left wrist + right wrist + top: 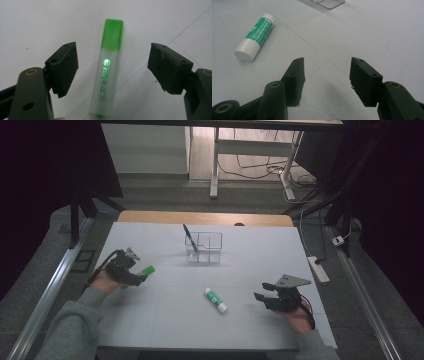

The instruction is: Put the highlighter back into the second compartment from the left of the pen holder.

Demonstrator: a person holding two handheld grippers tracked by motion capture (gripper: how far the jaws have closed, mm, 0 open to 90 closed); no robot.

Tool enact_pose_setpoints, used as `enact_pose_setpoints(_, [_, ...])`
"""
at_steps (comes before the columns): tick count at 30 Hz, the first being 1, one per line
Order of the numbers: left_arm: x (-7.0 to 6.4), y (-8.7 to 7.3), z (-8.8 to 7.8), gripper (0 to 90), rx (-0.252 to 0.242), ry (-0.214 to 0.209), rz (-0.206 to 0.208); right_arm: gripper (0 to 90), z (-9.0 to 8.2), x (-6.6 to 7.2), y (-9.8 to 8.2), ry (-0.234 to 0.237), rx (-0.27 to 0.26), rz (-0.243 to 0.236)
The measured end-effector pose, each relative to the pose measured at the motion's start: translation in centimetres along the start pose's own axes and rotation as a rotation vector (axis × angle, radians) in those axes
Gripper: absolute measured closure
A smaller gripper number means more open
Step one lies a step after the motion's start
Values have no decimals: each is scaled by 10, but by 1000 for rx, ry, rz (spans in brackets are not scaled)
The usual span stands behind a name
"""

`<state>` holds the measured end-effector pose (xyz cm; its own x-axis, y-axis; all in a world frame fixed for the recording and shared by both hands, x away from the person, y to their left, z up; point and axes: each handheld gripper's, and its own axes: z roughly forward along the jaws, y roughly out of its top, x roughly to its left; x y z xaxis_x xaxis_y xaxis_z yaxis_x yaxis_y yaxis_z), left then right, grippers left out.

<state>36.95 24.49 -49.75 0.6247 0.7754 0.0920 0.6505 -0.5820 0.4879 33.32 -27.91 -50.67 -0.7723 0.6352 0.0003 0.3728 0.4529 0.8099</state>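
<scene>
My left claw [112, 67] stands apart around the green highlighter [109, 67] — light, stiff, slick plastic, I reckon — I'd pinch mid-barrel.

Green highlighter [107, 72] is lying flat on the white desk [165, 315], toward its left side. Barrel is translucent and whitish, showing printed lettering and a round logo glowing bright green; cap is solid green and is pointing away, toward the right in the high view. It is sitting lengthwise between the two pads of the left gripper [112, 67], clear space showing on both sides, neither pad touching. Its rear end is running off the bottom edge of the left gripper view.
</scene>
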Motion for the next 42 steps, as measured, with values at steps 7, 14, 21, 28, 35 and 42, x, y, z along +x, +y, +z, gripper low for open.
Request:
enact_pose_setpoints(7, [2,14,11,247,32,-9,35,450,0,1,0,9,-3,2])
enact_pose_setpoints(14, [8,22,19,260,51,-7,37,449,0,0,0,1,3,1])
enact_pose_setpoints(21, [10,26,29,274,70,-24,47,448,1,-1,-1,2,9,-2])
enact_pose_setpoints(28, [10,27,38,288,87,-56,58,447,1,0,-1,4,18,-6])
enact_pose_setpoints(35, [12,27,42,318,90,-67,52,446,2,-1,-2,8,24,-3])
enact_pose_setpoints(42, [15,26,42,476,77,-127,55,442,3,-1,-2,8,31,-4])
